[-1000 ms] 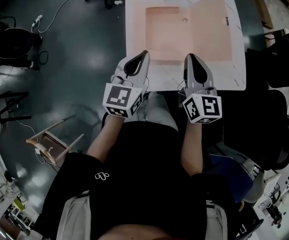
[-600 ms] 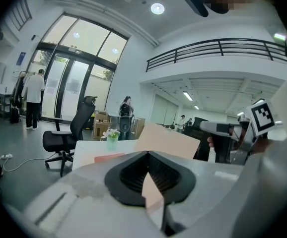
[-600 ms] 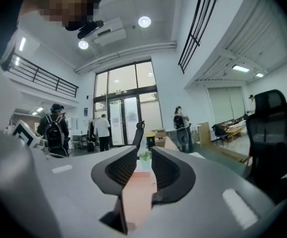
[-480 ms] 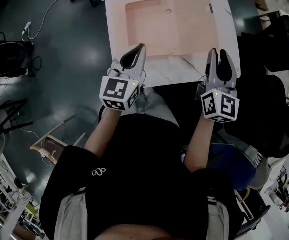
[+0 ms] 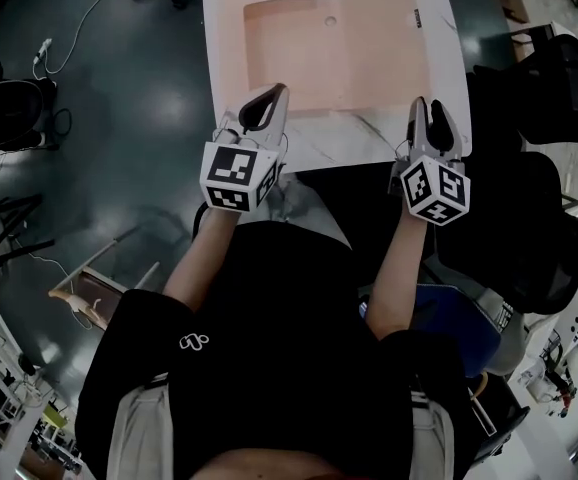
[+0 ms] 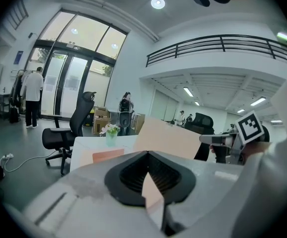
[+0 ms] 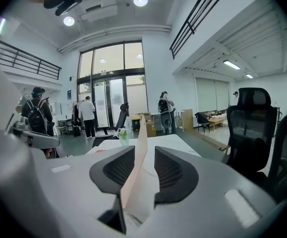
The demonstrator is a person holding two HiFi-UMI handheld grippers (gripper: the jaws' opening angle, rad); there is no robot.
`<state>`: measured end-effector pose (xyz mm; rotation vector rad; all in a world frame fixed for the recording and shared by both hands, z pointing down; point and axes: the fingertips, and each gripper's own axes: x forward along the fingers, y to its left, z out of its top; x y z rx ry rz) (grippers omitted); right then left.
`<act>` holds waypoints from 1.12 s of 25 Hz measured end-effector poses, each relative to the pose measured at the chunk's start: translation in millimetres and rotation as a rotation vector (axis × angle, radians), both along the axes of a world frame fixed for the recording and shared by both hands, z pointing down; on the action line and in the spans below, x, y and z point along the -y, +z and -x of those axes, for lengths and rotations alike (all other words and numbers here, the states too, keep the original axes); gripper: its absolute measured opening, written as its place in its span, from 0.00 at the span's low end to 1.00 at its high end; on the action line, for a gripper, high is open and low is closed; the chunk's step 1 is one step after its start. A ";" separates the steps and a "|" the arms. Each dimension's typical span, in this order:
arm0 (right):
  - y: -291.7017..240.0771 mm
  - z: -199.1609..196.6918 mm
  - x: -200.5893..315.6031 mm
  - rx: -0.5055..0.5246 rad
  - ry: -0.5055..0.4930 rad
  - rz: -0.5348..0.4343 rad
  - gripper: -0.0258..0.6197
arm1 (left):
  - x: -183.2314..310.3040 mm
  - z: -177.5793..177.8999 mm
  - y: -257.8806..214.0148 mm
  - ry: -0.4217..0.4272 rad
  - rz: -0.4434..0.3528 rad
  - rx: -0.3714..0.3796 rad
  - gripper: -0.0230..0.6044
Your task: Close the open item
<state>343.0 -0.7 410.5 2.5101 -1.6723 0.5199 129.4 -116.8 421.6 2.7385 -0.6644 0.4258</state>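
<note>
— Well, what do we list first, from the left?
— Item one: left tongs (image 5: pixel 275 96). Tips met, with nothing between them that we can see. They hang over the near edge of the white table (image 5: pixel 344 150), by the near side of the pink box (image 5: pixel 289 43).
— And the box itself?
— Item two: pink box, lying open on the table. It has a shallow tray on the left, and its lid (image 5: pixel 397 38) is tilted up along the right side. At the table's far end we note a small green plant in a cup (image 6: pixel 111 132).
— Do we enter the right tongs next?
— Item three: right tongs (image 5: pixel 429 108), at the table's near right corner. Their jaws have just been opening and stand wide. In the right gripper view the lid's edge rises between them, close against the left pad; we cannot tell whether it touches.
— Anything further right?
— Item four: black office chair (image 5: pixel 529 238), on the floor just beside the table.
</note>
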 end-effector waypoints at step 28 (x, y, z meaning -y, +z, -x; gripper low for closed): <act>-18.5 130.7 76.1 -0.175 -0.411 -0.004 0.09 | 10.1 58.7 15.4 -0.117 0.025 0.053 0.04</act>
